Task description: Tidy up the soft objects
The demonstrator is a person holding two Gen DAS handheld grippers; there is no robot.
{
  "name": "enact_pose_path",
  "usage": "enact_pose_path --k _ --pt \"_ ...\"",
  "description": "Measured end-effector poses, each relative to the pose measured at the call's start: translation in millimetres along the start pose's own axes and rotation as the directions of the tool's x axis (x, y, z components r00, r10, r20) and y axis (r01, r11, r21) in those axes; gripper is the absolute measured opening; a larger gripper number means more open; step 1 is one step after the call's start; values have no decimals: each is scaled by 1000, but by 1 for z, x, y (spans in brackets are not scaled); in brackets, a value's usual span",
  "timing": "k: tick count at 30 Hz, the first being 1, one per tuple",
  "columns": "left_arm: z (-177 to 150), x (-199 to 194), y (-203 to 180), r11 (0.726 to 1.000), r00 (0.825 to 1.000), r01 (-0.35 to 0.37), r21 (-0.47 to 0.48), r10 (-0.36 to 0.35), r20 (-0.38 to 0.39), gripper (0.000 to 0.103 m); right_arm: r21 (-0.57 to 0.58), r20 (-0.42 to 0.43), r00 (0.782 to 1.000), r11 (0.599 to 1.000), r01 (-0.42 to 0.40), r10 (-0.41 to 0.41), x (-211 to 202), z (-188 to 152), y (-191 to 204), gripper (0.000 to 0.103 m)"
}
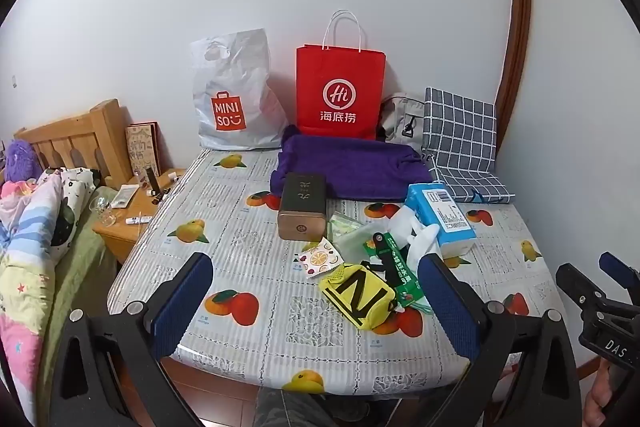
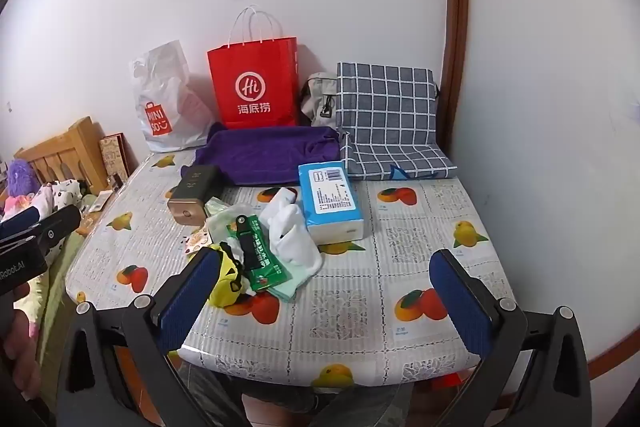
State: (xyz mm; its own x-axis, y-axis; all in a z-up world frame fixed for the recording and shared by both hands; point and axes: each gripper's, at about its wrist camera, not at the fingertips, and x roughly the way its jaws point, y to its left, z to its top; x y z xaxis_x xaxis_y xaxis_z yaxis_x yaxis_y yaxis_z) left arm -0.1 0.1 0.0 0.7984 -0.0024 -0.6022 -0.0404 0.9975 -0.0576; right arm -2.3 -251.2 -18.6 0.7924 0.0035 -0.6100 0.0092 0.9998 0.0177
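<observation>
A pile of small things lies mid-table: a yellow pouch (image 1: pixel 358 297) (image 2: pixel 229 277) with a black N, white socks (image 2: pixel 292 233) (image 1: pixel 416 235), a green packet (image 2: pixel 260 255) (image 1: pixel 400 273) and a blue tissue pack (image 1: pixel 442 217) (image 2: pixel 330 201). A folded purple towel (image 1: pixel 348 167) (image 2: pixel 268 155) lies behind them. A grey checked cushion (image 1: pixel 460 143) (image 2: pixel 388 123) leans at the back right. My left gripper (image 1: pixel 316 301) is open above the table's near edge, the pouch between its fingers. My right gripper (image 2: pixel 326 301) is open and empty, right of the pile.
The table (image 1: pixel 256 327) wears a fruit-print cloth. A dark box (image 1: pixel 302 207) stands by the towel. A red paper bag (image 1: pixel 340 93), a white Miniso bag (image 1: pixel 234 99) and a grey bag (image 1: pixel 404 121) lean on the wall. A bed (image 1: pixel 28 227) and nightstand (image 1: pixel 124 215) are left.
</observation>
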Motion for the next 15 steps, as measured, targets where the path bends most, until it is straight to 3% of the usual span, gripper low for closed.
enact_pose_path --k 15 --pt "0 -6 0 1000 1000 -4 26 4 8 103 7 4 1000 1000 -22 22 -8 -2 7 103"
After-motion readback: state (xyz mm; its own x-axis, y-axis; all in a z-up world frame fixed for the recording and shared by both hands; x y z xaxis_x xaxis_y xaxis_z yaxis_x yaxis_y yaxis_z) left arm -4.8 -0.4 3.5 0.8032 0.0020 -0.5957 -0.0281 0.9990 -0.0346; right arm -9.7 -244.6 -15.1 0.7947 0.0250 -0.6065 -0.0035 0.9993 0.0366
